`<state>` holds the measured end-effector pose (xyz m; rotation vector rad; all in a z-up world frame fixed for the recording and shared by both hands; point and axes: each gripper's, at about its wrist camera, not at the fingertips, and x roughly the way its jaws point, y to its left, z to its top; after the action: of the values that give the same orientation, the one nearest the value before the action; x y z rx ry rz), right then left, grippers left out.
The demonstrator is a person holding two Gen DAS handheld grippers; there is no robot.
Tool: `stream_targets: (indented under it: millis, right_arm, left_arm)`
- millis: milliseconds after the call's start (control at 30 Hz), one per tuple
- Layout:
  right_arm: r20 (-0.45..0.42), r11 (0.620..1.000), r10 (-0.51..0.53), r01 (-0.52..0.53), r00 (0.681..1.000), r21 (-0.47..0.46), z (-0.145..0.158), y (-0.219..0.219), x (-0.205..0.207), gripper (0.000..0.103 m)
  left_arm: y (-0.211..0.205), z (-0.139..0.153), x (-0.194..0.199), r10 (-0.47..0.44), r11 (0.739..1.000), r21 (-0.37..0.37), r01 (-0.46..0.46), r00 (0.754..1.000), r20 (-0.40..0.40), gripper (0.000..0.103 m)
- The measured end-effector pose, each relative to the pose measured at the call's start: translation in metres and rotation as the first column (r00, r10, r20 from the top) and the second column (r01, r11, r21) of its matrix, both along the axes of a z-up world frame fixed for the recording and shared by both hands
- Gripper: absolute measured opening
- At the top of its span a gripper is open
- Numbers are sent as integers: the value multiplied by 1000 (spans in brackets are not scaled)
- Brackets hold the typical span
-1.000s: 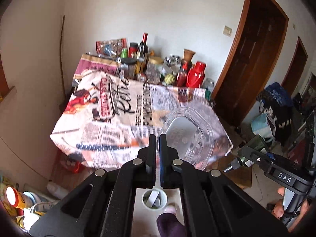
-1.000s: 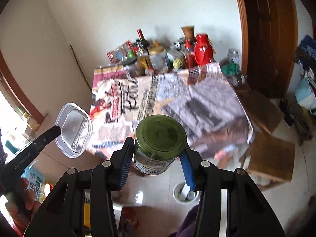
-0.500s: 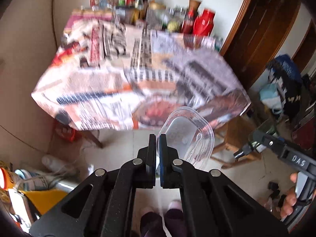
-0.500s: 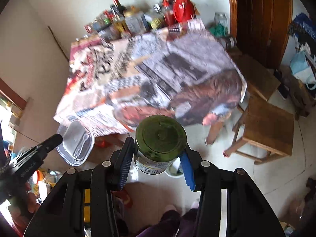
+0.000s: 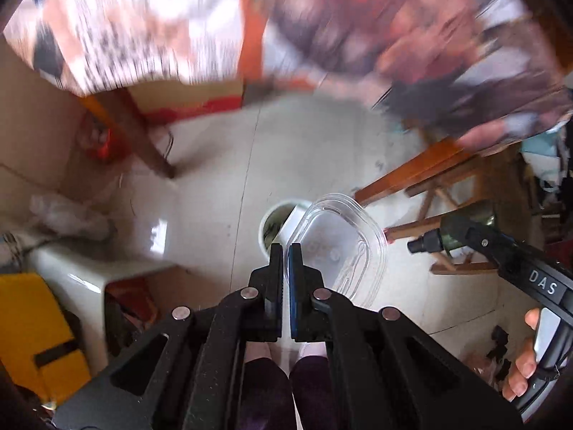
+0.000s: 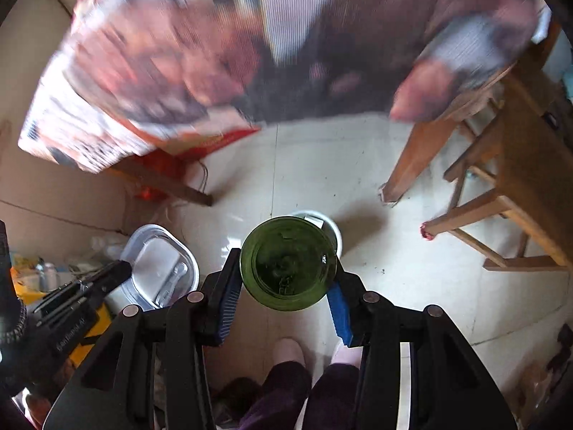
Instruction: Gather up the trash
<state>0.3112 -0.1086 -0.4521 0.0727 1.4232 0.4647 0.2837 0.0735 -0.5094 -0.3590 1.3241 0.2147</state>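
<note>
My left gripper (image 5: 285, 249) is shut on the rim of a clear plastic container (image 5: 340, 247), held above the floor. A white round bin (image 5: 277, 220) stands on the tiles just beyond it. My right gripper (image 6: 284, 279) is shut on a green glass jar (image 6: 288, 263), seen end on, directly over the same white bin (image 6: 331, 231). The clear container also shows in the right wrist view (image 6: 161, 268) at lower left, with the left gripper's fingers (image 6: 89, 286) on it. The right gripper shows in the left wrist view (image 5: 501, 254) at right.
The table with its printed cloth (image 5: 322, 25) overhangs ahead, on wooden legs (image 6: 408, 165). A wooden stool (image 6: 519, 179) stands to the right. A white stool (image 5: 82, 265) and a yellow object (image 5: 32, 333) are at left. My feet (image 6: 286, 353) are below.
Both grippers have tilted downward from the table toward the floor. The white bin is now close beneath the jar and the container. The grips are unchanged.
</note>
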Motion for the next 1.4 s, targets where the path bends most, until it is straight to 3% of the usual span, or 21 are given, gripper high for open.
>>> stream_targets:
  millis: [167, 267, 433, 533, 833, 933, 1067, 1200, 1300, 1400]
  right_arm:
    - [0, 998, 61, -61, 998, -6, -73, 21, 2, 41]
    - [11, 996, 88, -88, 996, -25, -100, 30, 5, 41]
    - [-36, 996, 85, -84, 996, 24, -137, 36, 7, 44]
    - [-59, 998, 53, -51, 997, 31, -149, 34, 7, 56]
    - [-65, 998, 59, -59, 996, 6, -152, 28, 11, 57]
    - [-43, 998, 66, -67, 997, -12, -147, 24, 13, 57]
    - [-28, 998, 66, -66, 997, -11, -136, 19, 14, 57]
    - [-24, 998, 66, -67, 997, -1, -118, 16, 15, 57]
    - [1, 997, 74, -74, 997, 1, -86, 14, 15, 57]
    - [47, 996, 90, -90, 995, -14, -35, 10, 14, 57]
  left_arm:
    - [8, -79, -4, 23, 1000, 11, -22, 998, -59, 1]
    - [12, -112, -5, 27, 1000, 12, -27, 996, -82, 1]
    - [15, -157, 4, 35, 999, 1, -35, 995, -94, 1]
    - [13, -173, 10, 40, 999, -12, -41, 995, -95, 1]
    - [-4, -197, 40, 31, 997, -71, -37, 996, -83, 2]
    - [-10, -205, 49, 3, 998, -55, -10, 992, -123, 24]
    - [-15, -192, 49, -33, 999, -34, 29, 991, -128, 25]
    - [-16, -155, 39, -36, 999, -43, 31, 992, -118, 25]
    - [-16, -109, 32, -33, 999, -32, 30, 994, -100, 25]
    - [-19, -46, 25, -31, 999, 5, 32, 998, -61, 25]
